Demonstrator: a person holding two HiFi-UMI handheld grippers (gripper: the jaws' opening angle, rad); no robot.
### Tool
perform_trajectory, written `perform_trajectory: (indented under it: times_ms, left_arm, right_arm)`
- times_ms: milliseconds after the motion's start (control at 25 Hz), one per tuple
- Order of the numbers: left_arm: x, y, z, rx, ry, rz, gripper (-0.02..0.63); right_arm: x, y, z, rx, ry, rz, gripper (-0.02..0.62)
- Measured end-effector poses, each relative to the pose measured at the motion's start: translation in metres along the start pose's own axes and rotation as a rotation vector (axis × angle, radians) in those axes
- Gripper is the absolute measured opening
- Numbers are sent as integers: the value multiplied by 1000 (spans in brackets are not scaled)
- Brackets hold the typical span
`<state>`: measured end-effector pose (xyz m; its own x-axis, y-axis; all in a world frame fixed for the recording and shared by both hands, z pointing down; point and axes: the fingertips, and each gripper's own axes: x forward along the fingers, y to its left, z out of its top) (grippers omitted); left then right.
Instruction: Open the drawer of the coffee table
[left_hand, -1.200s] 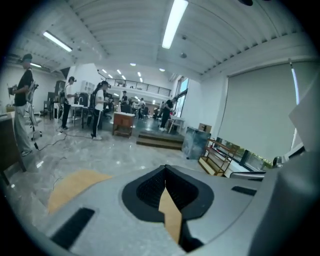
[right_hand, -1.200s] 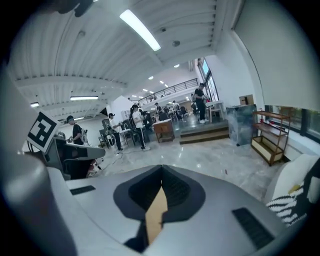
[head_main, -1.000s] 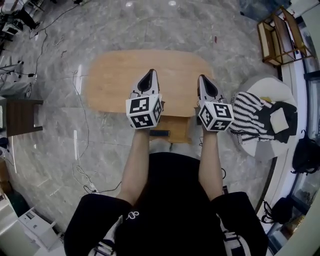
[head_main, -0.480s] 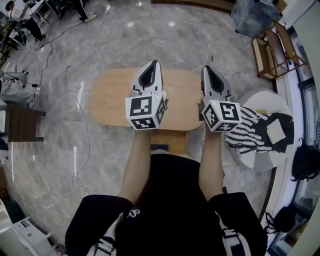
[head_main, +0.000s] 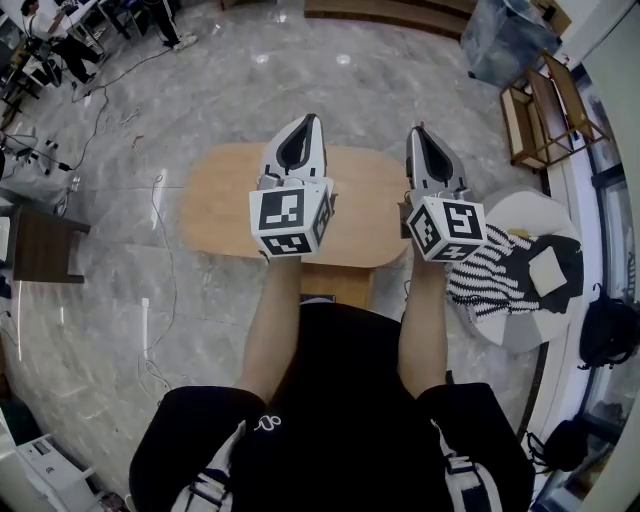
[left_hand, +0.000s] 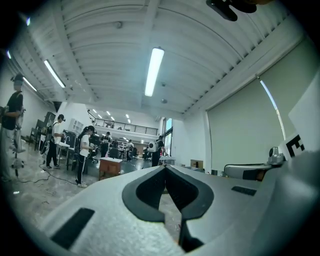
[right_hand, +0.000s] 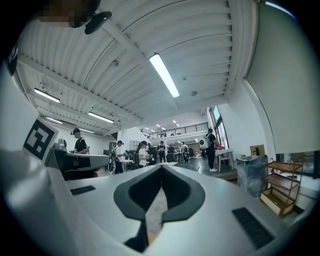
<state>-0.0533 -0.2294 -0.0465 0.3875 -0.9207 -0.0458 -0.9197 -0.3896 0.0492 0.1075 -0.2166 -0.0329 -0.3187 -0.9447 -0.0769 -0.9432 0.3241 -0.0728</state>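
In the head view the oval wooden coffee table stands on the marble floor in front of me. Its drawer juts out from under the near edge, with a small dark piece at its front. Both grippers are held high above the table, side by side and pointing level. The left gripper is shut and empty, as is the right gripper. In the left gripper view the jaws meet at the tip. The right gripper view shows its jaws closed too. Both look out across a hall with people.
A round white stool with a striped cloth stands right of the table. A black bag and a wooden rack are further right. A dark side table sits at left. Cables trail on the floor.
Both grippers have risen together toward the head camera and now reach over the table's far edge in the picture. They stayed shut. The drawer has not moved.
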Motion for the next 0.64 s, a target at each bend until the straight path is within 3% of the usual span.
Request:
perform_trajectory:
  times_ms: [640]
  left_arm:
    - [4,-9,2,2,-17,-8,9]
  right_arm:
    - [-4,-11,0,-16,10,-12,11]
